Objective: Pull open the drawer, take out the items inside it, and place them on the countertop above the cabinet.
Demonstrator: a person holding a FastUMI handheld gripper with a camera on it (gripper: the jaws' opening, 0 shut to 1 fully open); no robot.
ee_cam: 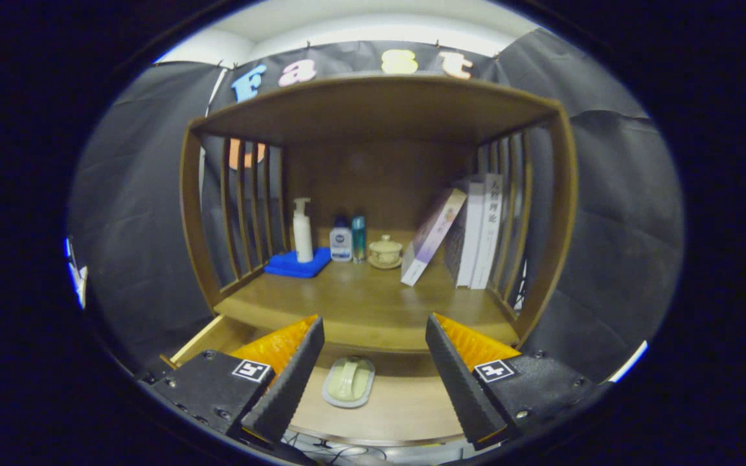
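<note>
A: The drawer (373,414) is sitting pulled out under the countertop (360,304), and a pale soap dish (348,382) is lying on its floor, just ahead of the fingers and between them

B: And the gripper (373,369)?

A: It's hanging released, fingers spread wide, touching nothing. It's looking level into the cabinet and slightly down into the drawer, the two fingers framing the dish from above

B: So what's worrying you here?

A: The dish is looking low and flat, with a rim that slopes outward. I'm guessing that if the fingers are closing on that rim too high, it's slipping out or tipping, and whatever is lying in it is sliding off

B: Anything else in the way?

A: The countertop's front edge is hanging right over the back of the drawer. Lifting straight up risks knocking the dish against that lip, so I'm thinking the lift needs to come outward first

B: And the landing spot?

A: The middle of the shelf is lying bare, but a pump bottle (302,230) on a blue cloth (298,264), two small bottles (348,239), a lidded cup (385,252) and leaning books (457,236) are crowding the back. Reaching too deep is asking for a toppled book
</note>
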